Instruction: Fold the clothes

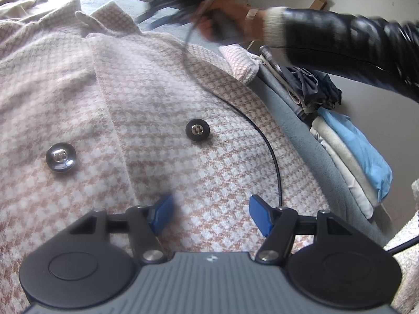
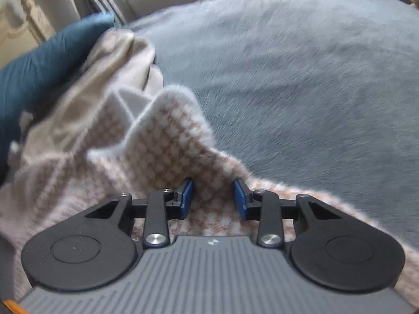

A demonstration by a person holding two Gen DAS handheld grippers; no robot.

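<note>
The grey fleecy blanket [image 2: 301, 73] carried the pink-and-white houndstooth woollen coat [image 1: 162, 99], which lay spread front-up and unfolded, collar flat and both round dark buttons [image 1: 197, 130] showing, so I judged the folding barely begun, though a stack of folded grey, white and blue clothes [image 1: 348, 141] beside the coat suggested other pieces were finished. The left gripper [image 1: 209, 213] hovered with jaws apart over the coat's front, pinching nothing. The right gripper [image 2: 213, 198] stood at the coat's edge, jaws parted and gripping nothing.
</note>
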